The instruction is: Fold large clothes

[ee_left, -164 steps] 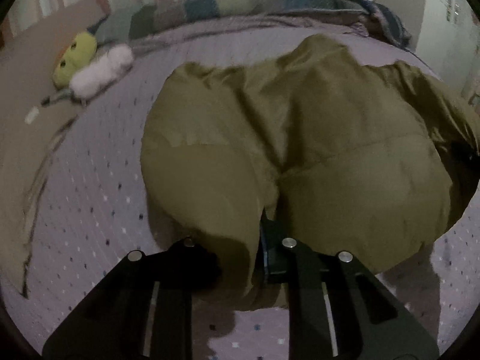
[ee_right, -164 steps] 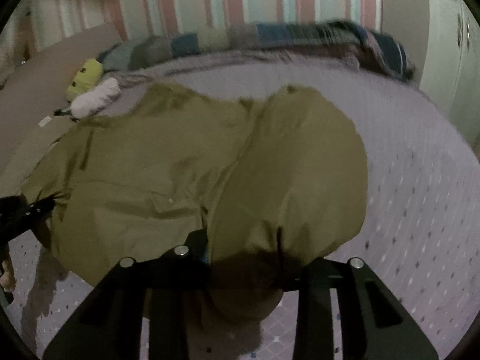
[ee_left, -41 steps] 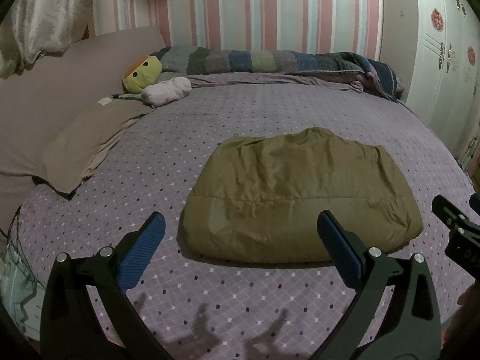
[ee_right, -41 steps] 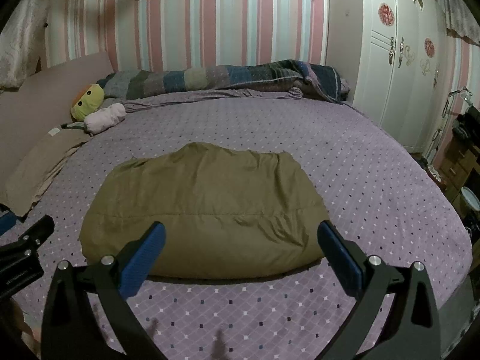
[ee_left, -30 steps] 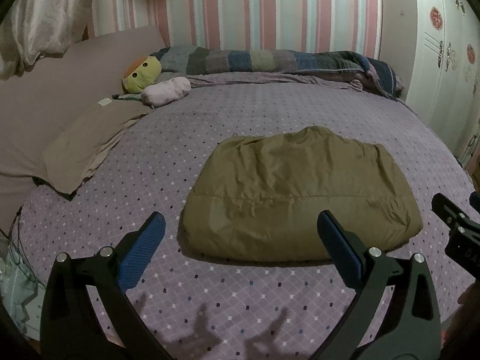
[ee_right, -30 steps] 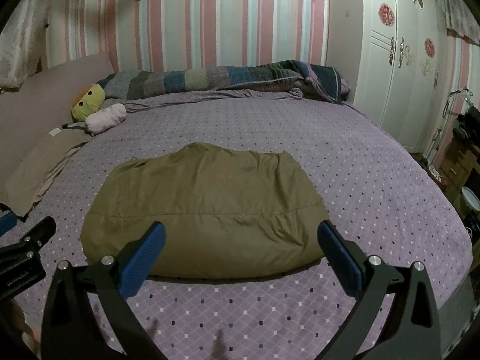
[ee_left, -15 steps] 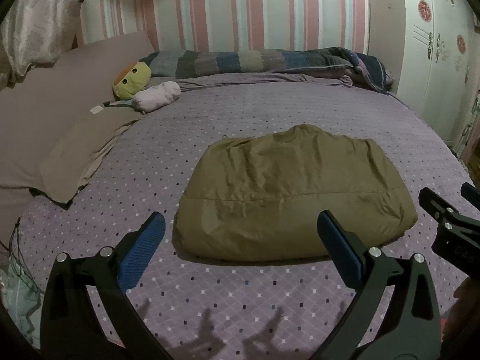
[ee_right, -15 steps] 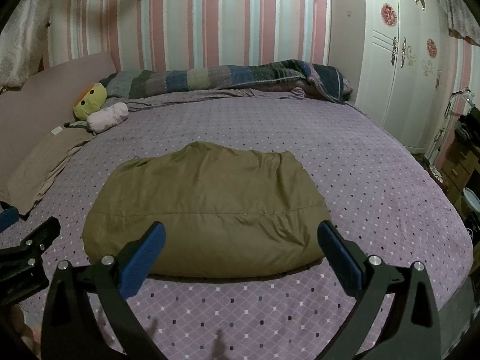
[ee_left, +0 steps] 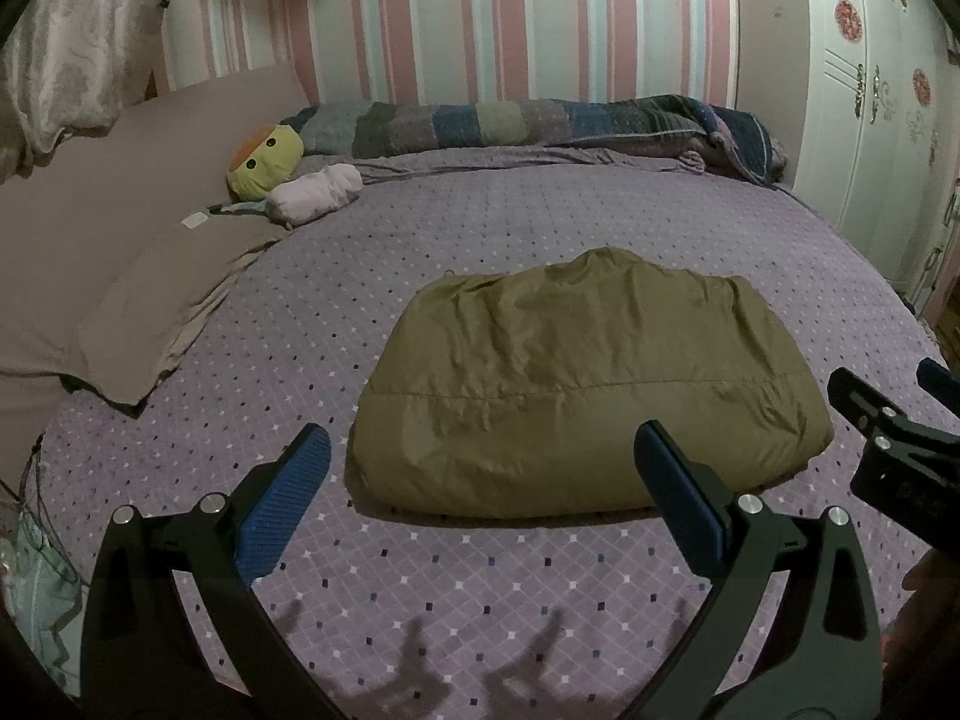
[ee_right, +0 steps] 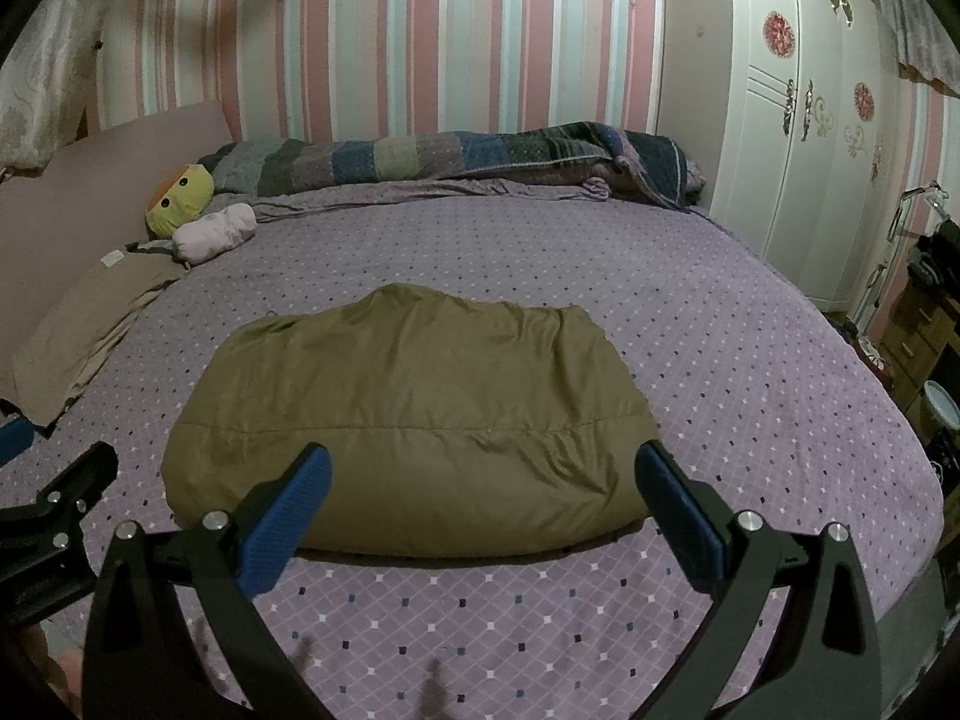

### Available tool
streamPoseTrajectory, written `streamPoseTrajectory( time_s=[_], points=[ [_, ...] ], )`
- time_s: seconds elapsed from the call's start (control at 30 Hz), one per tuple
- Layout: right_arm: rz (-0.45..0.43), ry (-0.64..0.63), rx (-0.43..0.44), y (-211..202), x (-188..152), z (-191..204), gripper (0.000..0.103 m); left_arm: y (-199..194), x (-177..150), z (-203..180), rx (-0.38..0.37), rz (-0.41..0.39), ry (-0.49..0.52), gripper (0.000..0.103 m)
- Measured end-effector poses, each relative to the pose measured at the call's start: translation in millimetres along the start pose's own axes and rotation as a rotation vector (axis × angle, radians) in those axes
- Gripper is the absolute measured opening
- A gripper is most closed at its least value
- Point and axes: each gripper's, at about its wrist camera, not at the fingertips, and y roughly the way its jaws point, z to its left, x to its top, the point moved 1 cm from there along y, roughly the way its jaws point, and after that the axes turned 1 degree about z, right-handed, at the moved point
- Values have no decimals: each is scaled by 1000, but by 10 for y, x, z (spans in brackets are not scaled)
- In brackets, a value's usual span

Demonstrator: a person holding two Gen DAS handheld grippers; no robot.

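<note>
An olive-green padded garment lies folded into a compact rectangular bundle on the purple dotted bed; it also shows in the right wrist view. My left gripper is open and empty, held above the bed in front of the bundle's near edge. My right gripper is open and empty, also in front of the near edge. The right gripper's body shows at the left wrist view's right edge.
A yellow plush toy and a pale pink plush lie at the far left beside a tan pillow. A striped blanket lies along the far edge. White wardrobes stand to the right.
5.5 s ago both grippers were shut on the garment, folding it over. Since then they let go and drew back. Over the last second both views tilted slightly; the bundle has not moved.
</note>
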Motion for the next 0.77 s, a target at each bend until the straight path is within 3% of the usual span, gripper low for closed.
streamPoseTrajectory(
  time_s=[0.77],
  points=[
    [-2, 6, -2, 18, -8, -64, 101, -265, 24, -101, -12, -42, 28, 100]
  ],
)
